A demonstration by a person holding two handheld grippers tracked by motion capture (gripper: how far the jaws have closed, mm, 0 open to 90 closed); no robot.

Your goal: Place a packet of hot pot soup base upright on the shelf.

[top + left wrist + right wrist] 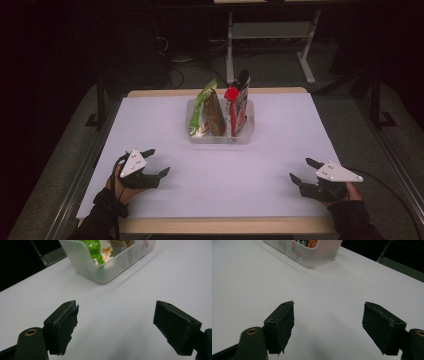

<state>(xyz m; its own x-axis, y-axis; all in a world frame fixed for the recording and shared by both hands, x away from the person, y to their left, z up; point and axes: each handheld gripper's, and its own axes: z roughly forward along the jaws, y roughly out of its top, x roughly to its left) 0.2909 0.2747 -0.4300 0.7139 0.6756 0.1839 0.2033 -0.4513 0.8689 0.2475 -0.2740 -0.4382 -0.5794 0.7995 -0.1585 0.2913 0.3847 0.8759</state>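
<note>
1. Left hand-held gripper (159, 162): jaws spread wide with nothing between them, low over the table (165, 130), well short of the clear plastic tub (220, 136) and to its near left.
2. Right hand-held gripper (300, 170): jaws likewise spread and empty, to the near right of the tub and well apart from it.
3. Contents of the tub: a green snack bag (206, 111) stands upright in its left half, a red and black snack bag (237, 100) upright in its right half. Both rise above the rim.
4. Judgement on the step in hand: both grippers appear poised to reach for the bags. Advise approaching each bag from above the tub, closing on the top seam where the film is flat, and lifting straight up so the light tub is not dragged or tipped.
5. Surface: the table is covered white, with a wooden edge showing beyond the tub and nearest the person.
6. Room: dark behind the tub; pale frame legs (305, 60) and cables (175, 65) stand on a grey floor.
</note>
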